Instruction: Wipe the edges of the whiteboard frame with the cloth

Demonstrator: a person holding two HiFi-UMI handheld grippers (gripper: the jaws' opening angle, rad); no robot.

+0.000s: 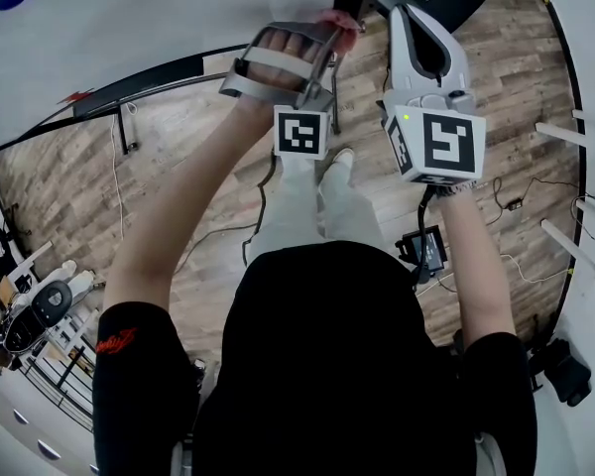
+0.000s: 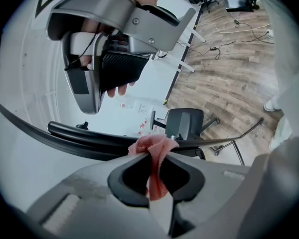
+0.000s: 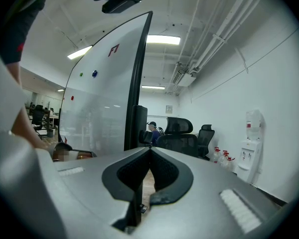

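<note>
My left gripper (image 2: 150,156) is shut on a pink cloth (image 2: 152,144), whose bunched end pokes out past the tips and touches the whiteboard's black frame edge (image 2: 79,136). In the head view the same cloth (image 1: 339,20) shows at the left gripper (image 1: 329,30), close to the frame (image 1: 149,82). The right gripper (image 3: 149,151) has its jaws closed together with nothing seen between the tips. The board's black side edge (image 3: 138,78) rises just behind them. The right gripper (image 2: 114,54) also hangs above the board in the left gripper view.
A black office chair (image 2: 185,123) stands just past the frame. Cables and a small screen device (image 1: 423,249) lie on the wooden floor. Shelving with clutter (image 1: 30,305) is at the left. More chairs (image 3: 182,133) and a water dispenser (image 3: 251,138) line the far wall.
</note>
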